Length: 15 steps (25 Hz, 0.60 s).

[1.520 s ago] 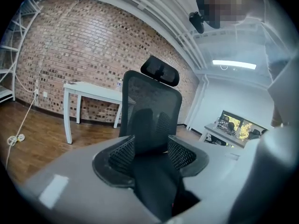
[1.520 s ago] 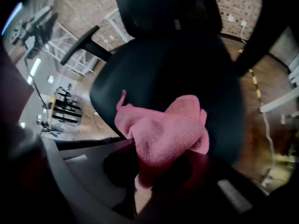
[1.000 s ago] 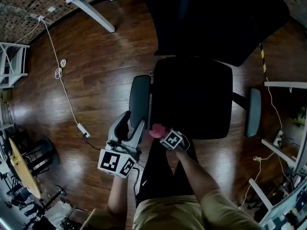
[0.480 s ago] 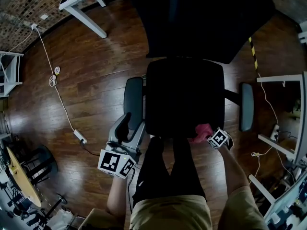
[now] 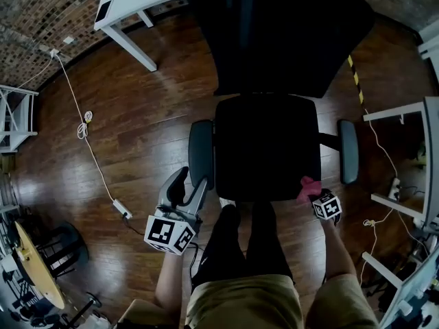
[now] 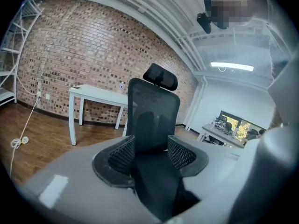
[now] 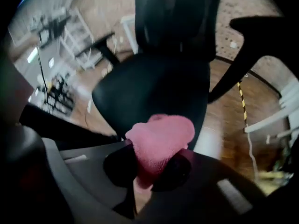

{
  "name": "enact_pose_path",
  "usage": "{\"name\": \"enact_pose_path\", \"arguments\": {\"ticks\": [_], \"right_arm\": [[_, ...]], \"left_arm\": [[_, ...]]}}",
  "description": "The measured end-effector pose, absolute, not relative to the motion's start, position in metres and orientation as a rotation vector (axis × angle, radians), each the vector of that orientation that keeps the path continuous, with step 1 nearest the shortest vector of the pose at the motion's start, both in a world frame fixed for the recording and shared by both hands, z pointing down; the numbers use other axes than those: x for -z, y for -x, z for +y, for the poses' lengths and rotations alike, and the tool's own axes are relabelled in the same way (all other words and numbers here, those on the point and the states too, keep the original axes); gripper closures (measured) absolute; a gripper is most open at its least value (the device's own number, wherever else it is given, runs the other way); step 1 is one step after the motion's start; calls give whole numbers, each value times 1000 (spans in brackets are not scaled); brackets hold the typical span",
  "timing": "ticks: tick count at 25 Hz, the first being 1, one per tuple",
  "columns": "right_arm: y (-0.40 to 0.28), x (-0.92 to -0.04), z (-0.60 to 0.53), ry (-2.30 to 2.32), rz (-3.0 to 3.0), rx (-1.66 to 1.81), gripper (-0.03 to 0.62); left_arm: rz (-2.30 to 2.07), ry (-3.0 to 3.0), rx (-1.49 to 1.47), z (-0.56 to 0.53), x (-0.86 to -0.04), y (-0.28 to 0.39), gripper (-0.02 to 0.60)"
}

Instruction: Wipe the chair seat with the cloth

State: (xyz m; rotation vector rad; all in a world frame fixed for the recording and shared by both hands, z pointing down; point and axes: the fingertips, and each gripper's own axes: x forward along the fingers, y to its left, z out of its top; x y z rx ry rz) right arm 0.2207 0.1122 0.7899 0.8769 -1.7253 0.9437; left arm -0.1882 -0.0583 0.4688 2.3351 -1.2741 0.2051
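At the front right corner of the chair seat (image 5: 267, 146), seen from your head, the pink cloth (image 5: 308, 187) sits bunched at the tip of your right gripper (image 5: 314, 193). It lies over the seat's edge, though whether it presses on the fabric cannot be told from above. That corner looks like the end of a stroke or the start of the next one. Your left gripper (image 5: 187, 184) hangs low just beside the left armrest (image 5: 201, 153), off the seat, probably parked there to leave the wiping side free.

In the left gripper view, the left gripper (image 6: 150, 155) has its jaws spread and grasps nothing. Only the chair's backrest (image 6: 154, 108) shows beyond them, so this hand is idle and merely pointed at the chair.

In the right gripper view, the right gripper (image 7: 147, 169) is clamped firmly on the cloth (image 7: 161, 141). A rounded wad sticks out past the jaws, which seems sensible, since the soft part and not the jaws should meet the chair seat (image 7: 154, 90). The seat spreads out ahead of the wad, so most of it remains within your reach.
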Motion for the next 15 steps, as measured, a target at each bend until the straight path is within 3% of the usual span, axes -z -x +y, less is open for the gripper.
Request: {"name": "enact_pose_path", "arguments": {"ticks": [4,15], "right_arm": [[-157,-697,61,-1207,-2108,-969,577],[-84,-429,18,-1668,-2420,-384,577]], "left_arm": [[-1251,-2418,-126,-58,-434,191,373],[-1268,-2573,66,-27,-329,200,380]]}}
